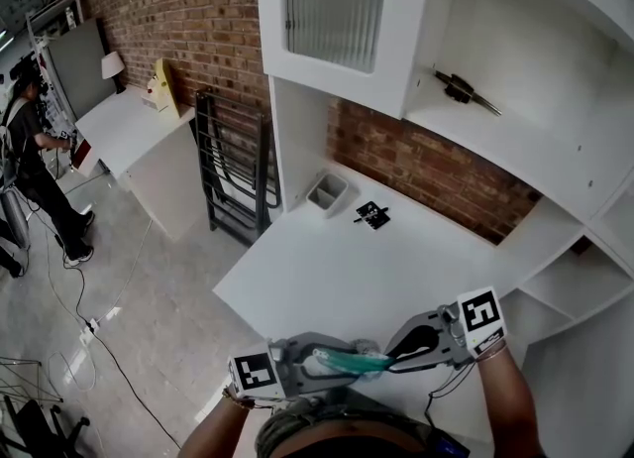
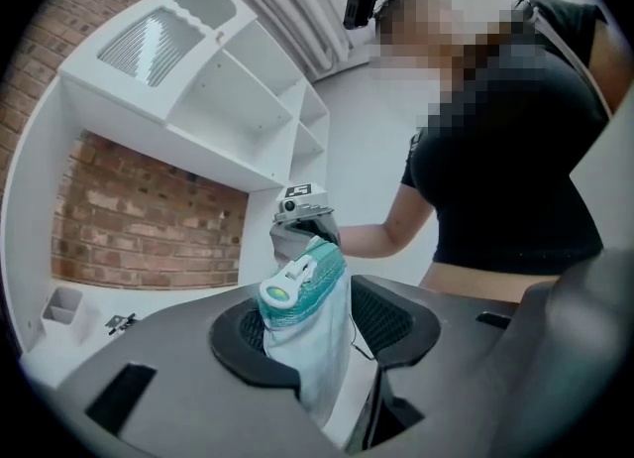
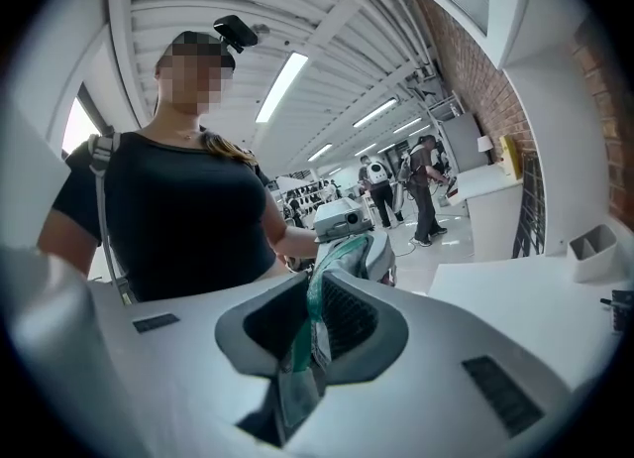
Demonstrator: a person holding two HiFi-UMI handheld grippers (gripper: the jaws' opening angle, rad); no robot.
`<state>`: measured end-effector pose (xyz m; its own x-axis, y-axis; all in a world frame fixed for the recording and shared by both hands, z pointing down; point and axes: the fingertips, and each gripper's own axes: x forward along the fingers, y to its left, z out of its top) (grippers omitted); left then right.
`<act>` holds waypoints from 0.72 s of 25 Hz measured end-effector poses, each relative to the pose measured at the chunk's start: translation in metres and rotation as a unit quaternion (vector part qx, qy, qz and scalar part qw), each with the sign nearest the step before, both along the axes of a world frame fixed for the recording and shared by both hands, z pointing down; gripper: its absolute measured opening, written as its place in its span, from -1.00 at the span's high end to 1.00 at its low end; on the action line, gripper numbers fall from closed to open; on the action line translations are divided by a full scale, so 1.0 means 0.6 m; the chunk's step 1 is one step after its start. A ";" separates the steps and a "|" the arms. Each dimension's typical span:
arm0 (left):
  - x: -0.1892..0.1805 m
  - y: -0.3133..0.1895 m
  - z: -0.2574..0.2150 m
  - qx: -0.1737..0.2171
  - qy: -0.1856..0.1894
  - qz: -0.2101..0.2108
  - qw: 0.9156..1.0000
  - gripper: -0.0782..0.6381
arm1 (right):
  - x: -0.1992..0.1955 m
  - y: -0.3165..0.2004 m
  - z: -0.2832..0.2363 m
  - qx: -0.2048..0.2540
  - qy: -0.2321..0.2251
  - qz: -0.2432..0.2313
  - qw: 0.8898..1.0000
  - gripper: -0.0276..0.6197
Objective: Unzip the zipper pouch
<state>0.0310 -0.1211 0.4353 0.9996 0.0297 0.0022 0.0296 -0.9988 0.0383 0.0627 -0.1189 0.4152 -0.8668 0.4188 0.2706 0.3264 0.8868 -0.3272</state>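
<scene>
Zipper pouch: one, of soft pale fabric with a teal woven band along its top, hanging limp in the air over the near edge of the smooth white table. One rounded white plastic zipper pull sits at its end. Two grey plastic grippers hold the zipper pouch. The left gripper has its black gridded pads closed on the fabric beside the pull. The right gripper pinches the teal edge tight. One small grey two-compartment bin stands by the brick wall.
</scene>
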 end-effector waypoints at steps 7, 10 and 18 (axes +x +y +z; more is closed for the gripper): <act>0.002 0.010 -0.006 0.007 -0.005 0.007 1.000 0.54 | 0.003 -0.004 0.008 -0.007 -0.006 0.021 1.000 0.78; 0.005 0.006 -0.004 0.021 -0.012 -0.008 1.000 0.66 | 0.005 -0.010 0.015 -0.006 0.001 0.039 0.999 0.78; -0.007 -0.045 0.004 0.066 -0.042 -0.129 0.989 0.76 | 0.012 -0.110 0.036 -0.070 -0.026 0.245 0.967 0.55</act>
